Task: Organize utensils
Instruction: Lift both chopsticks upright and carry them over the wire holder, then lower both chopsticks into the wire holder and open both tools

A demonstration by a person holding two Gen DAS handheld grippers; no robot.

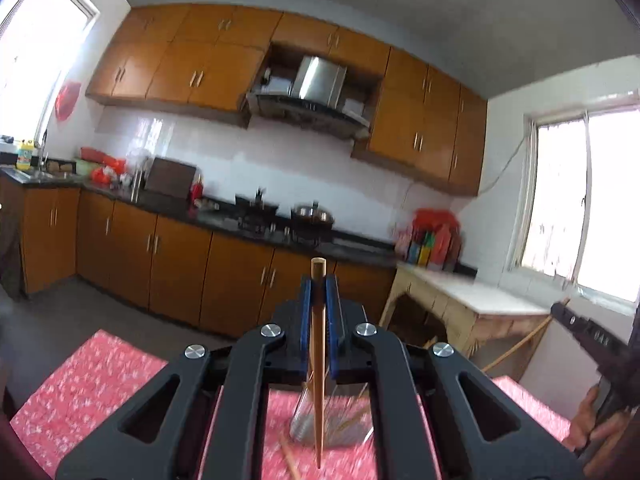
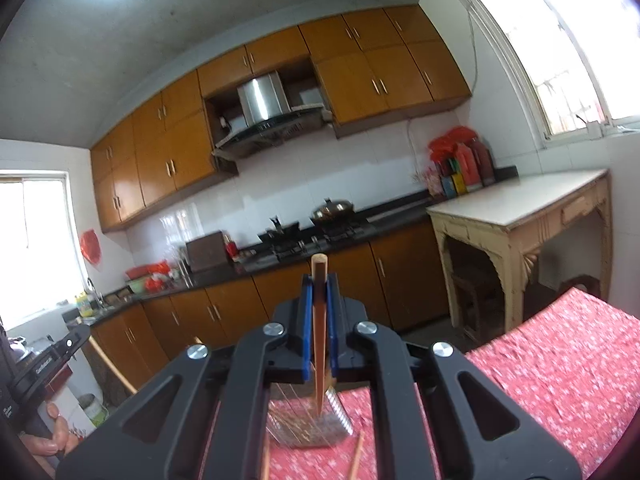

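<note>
1. Our left gripper (image 1: 319,304) has its blue-padded jaws closed on a slim brown wooden chopstick (image 1: 318,360), gripped near its blunt top so the tapered tip hangs straight down over the clear ribbed glass holder (image 1: 308,420).
2. Our right gripper (image 2: 319,304) pinches a second brown wooden chopstick (image 2: 319,352) the same way, upright, its tip just above or just inside the same clear glass holder (image 2: 320,424); motion blur leaves us unsure which.
3. We judge the vertical hold is chosen so each stick can drop point-first into the narrow mouth without tipping the glass.
4. The holder stands on the red floral tablecloth (image 2: 560,380), with loose pale chopsticks (image 2: 356,456) lying just beside it, waiting their turn.
5. Cloth stretches open to either side, yet both grippers crowd one small opening, so we would lower one stick at a time. The table edge lies well apart from the glass.
</note>
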